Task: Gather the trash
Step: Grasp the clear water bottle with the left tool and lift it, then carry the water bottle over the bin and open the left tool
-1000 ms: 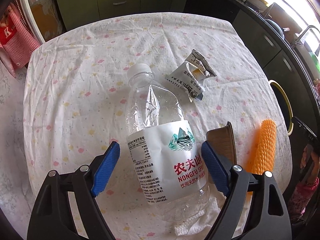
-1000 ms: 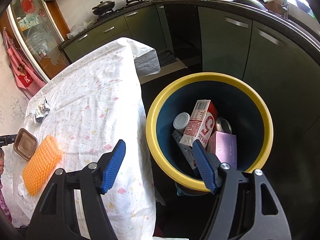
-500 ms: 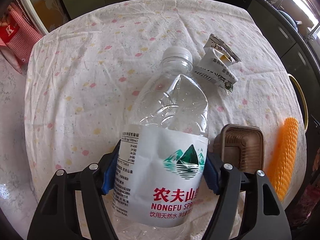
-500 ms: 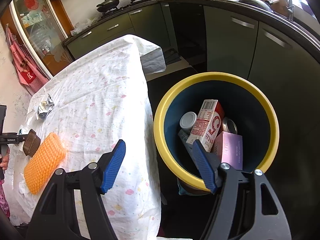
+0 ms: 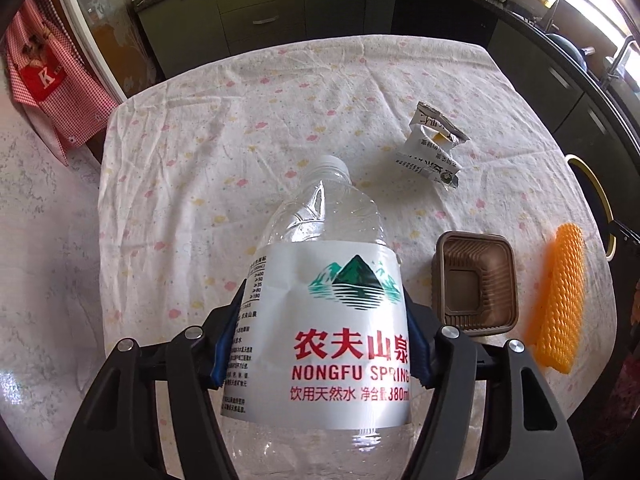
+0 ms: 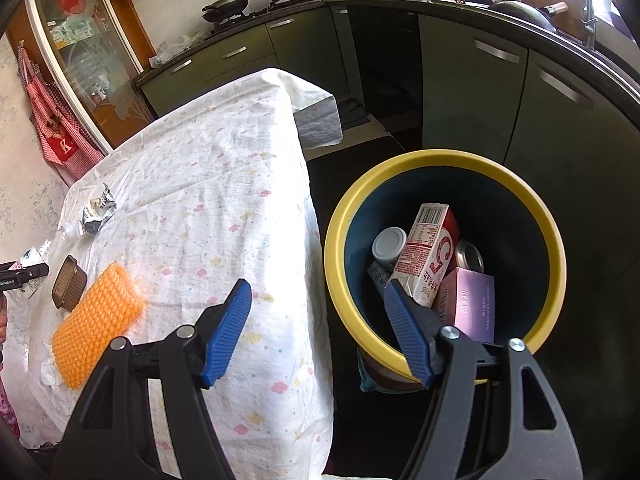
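A crumpled clear water bottle with a white Nongfu Spring label sits between the blue pads of my left gripper. The jaws are still closing and the pads press on the label at both sides. The bottle hangs above the flowered tablecloth, cap pointing away. My right gripper stands open and holds nothing, over the gap between the table edge and the yellow-rimmed bin. A torn snack wrapper, a brown plastic tray and an orange foam net lie on the cloth.
The bin holds a red carton, a pink box, a can and a lidded cup. Dark green cabinets run behind and to the right. A red checked apron hangs at the far left. A white crumpled tissue lies by the foam net.
The left jaws came together onto the bottle, and it now sits higher and nearer the camera, off the cloth. The right gripper has stayed open beside the bin.
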`<state>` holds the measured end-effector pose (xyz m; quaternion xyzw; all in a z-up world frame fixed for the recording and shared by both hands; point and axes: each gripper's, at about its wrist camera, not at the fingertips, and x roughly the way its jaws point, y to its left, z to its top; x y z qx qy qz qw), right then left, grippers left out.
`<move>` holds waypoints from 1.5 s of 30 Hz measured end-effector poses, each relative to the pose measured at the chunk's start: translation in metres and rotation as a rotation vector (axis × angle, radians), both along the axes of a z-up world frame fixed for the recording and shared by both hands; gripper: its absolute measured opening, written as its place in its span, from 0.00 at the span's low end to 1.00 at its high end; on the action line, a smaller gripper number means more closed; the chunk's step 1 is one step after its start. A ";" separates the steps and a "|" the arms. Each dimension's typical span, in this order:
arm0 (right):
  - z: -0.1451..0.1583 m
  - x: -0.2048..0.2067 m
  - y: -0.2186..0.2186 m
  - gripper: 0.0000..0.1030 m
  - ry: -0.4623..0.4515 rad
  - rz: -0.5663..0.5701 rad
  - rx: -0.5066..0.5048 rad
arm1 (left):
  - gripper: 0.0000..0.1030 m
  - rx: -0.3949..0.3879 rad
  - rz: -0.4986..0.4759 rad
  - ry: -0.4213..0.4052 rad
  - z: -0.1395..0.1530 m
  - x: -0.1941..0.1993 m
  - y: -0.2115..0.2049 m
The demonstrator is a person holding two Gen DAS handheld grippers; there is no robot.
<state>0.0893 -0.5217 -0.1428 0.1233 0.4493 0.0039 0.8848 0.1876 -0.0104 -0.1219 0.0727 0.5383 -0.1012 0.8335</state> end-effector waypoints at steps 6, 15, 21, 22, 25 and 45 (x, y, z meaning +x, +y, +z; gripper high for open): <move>0.005 -0.001 0.003 0.64 -0.009 0.006 -0.007 | 0.64 -0.008 -0.023 -0.065 0.026 -0.019 -0.004; 0.018 -0.018 -0.020 0.64 -0.035 -0.064 -0.034 | 0.64 -0.046 -0.206 -0.157 0.074 -0.047 -0.067; 0.022 -0.046 -0.057 0.64 -0.049 -0.166 -0.036 | 0.64 -0.097 -0.435 -0.190 0.099 -0.054 -0.157; 0.022 -0.051 -0.062 0.64 -0.051 -0.181 -0.036 | 0.64 -0.105 -0.470 -0.187 0.101 -0.055 -0.173; 0.021 -0.067 -0.077 0.64 -0.056 -0.222 -0.034 | 0.64 -0.118 -0.572 -0.175 0.099 -0.053 -0.224; -0.010 -0.111 -0.138 0.64 -0.032 -0.345 0.037 | 0.87 -0.106 -0.772 -0.188 0.033 -0.023 -0.483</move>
